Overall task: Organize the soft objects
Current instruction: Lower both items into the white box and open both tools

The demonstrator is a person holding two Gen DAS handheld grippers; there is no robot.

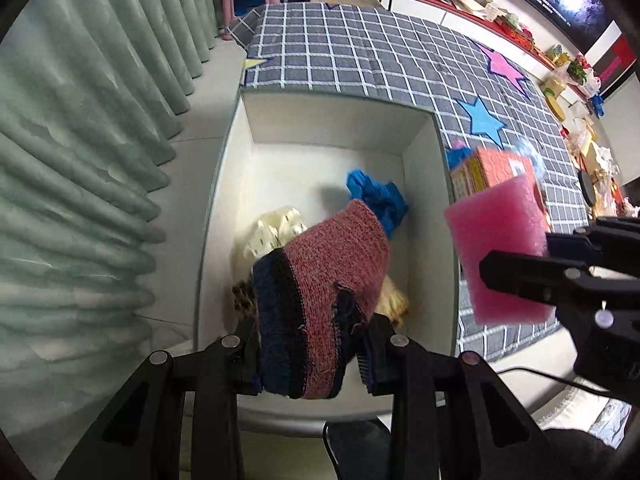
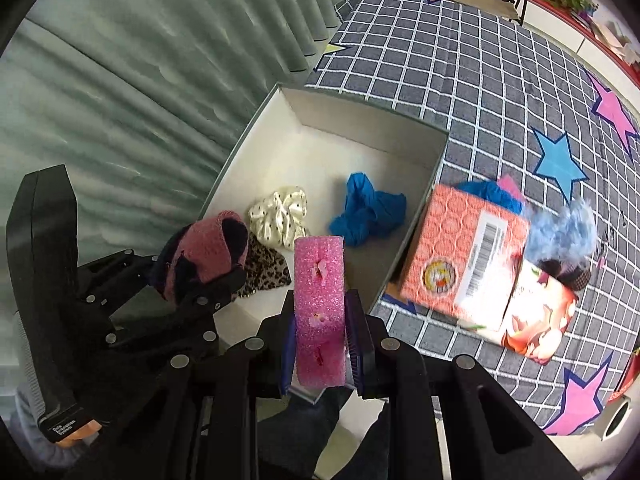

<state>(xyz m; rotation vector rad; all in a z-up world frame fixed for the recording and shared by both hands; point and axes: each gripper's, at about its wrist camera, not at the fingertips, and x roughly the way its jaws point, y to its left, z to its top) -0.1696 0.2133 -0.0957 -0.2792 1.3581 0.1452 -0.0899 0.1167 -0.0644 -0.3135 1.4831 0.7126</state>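
Green curtains hang beside a white box (image 1: 320,128) on the checked star rug (image 1: 360,60). Over it, the left gripper (image 1: 308,356) pinches a limp knitted sock (image 1: 320,292) by its cuff, and the right gripper (image 2: 320,344) squeezes a light, springy pink foam block (image 2: 320,280) (mid-body, edgewise).

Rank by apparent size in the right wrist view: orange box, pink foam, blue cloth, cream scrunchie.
1. orange box
2. pink foam, though nearness to the camera inflates it
3. blue cloth and cream scrunchie look alike, so unranked
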